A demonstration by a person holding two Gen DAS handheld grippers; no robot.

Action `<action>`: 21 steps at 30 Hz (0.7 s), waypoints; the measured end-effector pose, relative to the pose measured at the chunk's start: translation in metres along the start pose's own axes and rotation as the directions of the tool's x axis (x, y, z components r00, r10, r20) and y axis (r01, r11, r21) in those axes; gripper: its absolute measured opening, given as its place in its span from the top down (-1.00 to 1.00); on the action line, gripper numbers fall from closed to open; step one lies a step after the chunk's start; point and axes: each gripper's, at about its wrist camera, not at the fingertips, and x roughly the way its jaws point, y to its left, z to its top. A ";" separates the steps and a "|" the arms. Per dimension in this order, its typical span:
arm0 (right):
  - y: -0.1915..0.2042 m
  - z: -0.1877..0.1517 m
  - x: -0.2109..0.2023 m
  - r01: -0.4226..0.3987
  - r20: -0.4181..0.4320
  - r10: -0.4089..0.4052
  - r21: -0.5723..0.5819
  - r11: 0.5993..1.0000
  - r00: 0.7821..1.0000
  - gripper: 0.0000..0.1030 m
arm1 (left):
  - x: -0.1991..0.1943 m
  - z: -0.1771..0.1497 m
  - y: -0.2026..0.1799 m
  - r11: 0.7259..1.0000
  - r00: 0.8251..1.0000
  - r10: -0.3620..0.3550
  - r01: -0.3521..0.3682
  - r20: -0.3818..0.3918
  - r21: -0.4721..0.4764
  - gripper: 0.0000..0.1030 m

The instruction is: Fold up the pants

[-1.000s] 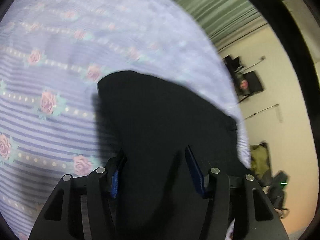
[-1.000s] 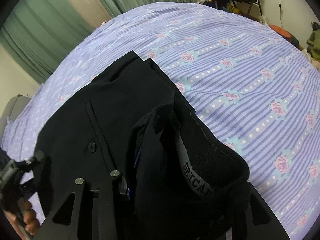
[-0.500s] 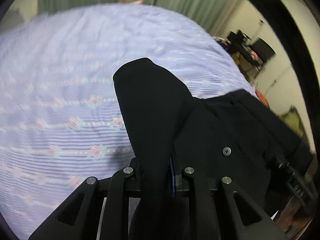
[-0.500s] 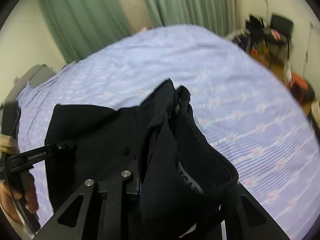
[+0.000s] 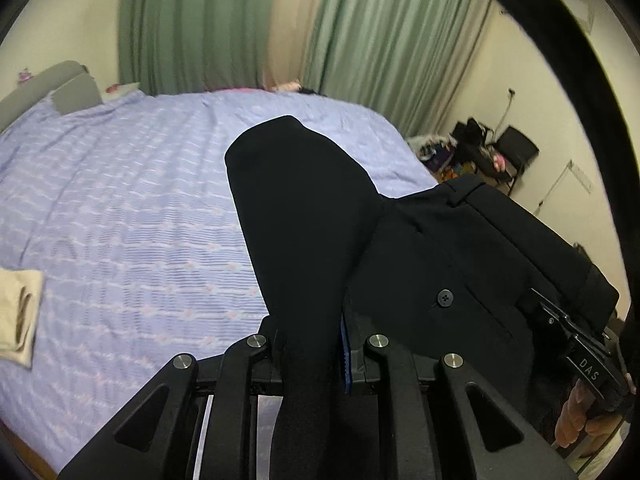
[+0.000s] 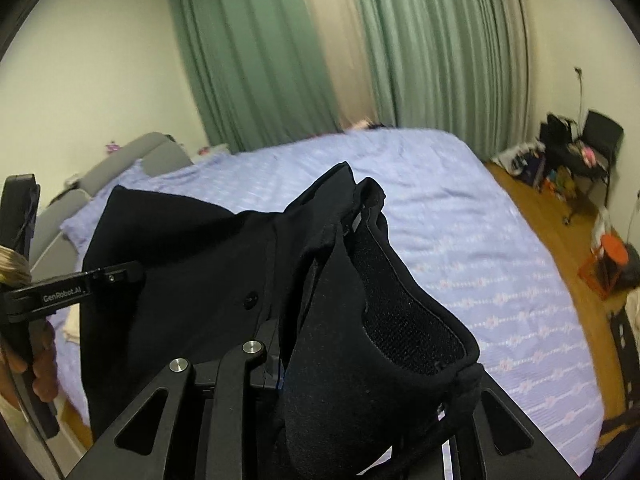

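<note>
Black pants (image 5: pixel 420 248) hang lifted above the bed between the two grippers. My left gripper (image 5: pixel 316 356) is shut on a fold of the black cloth, which drapes over its fingers. My right gripper (image 6: pixel 288 364) is shut on the waistband end of the pants (image 6: pixel 384 320), whose mesh lining faces the camera and hides the right finger. The back pocket button (image 5: pixel 445 298) shows between them. The right gripper shows at the lower right of the left wrist view (image 5: pixel 576 344), and the left gripper at the left of the right wrist view (image 6: pixel 92 280).
The bed with a lilac flowered sheet (image 5: pixel 120 208) fills the space below. A folded cream cloth (image 5: pixel 16 316) lies at its left edge. Green curtains (image 6: pixel 420 52) hang behind. A chair with clutter (image 6: pixel 576 152) and wooden floor (image 6: pixel 560 232) are at the right.
Both grippers have lifted and tilted up with the pants, so the curtains and room now show. The left gripper closed on the cloth a second ago.
</note>
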 end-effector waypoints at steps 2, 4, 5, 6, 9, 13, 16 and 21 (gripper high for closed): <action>0.019 0.003 -0.017 -0.013 0.016 0.014 -0.027 1.000 1.000 0.49 | -0.020 -0.002 0.004 1.000 1.000 0.008 -0.008 0.017 -0.004 0.65; 0.037 0.004 -0.029 -0.025 0.025 0.026 -0.049 0.999 0.999 0.50 | -0.043 -0.005 0.016 1.000 0.999 0.009 -0.009 0.037 -0.005 0.65; 0.047 0.004 -0.034 -0.025 0.028 0.026 -0.059 0.998 0.999 0.50 | -0.052 -0.007 0.024 1.000 0.999 0.007 -0.007 0.044 -0.005 0.65; 0.055 0.003 -0.038 -0.025 0.031 0.028 -0.064 0.998 0.999 0.50 | -0.061 -0.009 0.031 1.000 0.999 0.004 -0.003 0.051 -0.008 0.65; 0.087 0.001 -0.048 -0.018 0.042 0.021 -0.085 0.996 0.999 0.50 | -0.086 -0.015 0.057 1.000 0.997 -0.013 0.014 0.075 -0.012 0.65; 0.137 -0.008 -0.054 0.015 0.067 -0.010 -0.074 0.997 0.998 0.50 | -0.124 -0.022 0.106 0.999 0.995 -0.028 0.025 0.094 0.026 0.65; 0.175 -0.016 -0.057 0.028 0.072 -0.026 -0.029 0.999 0.997 0.50 | -0.142 -0.024 0.134 0.998 0.995 -0.038 0.033 0.092 0.054 0.65; 0.232 -0.033 -0.058 0.023 0.072 -0.022 -0.016 1.000 0.997 0.50 | -0.170 -0.032 0.185 0.998 0.996 -0.031 0.025 0.085 0.063 0.65</action>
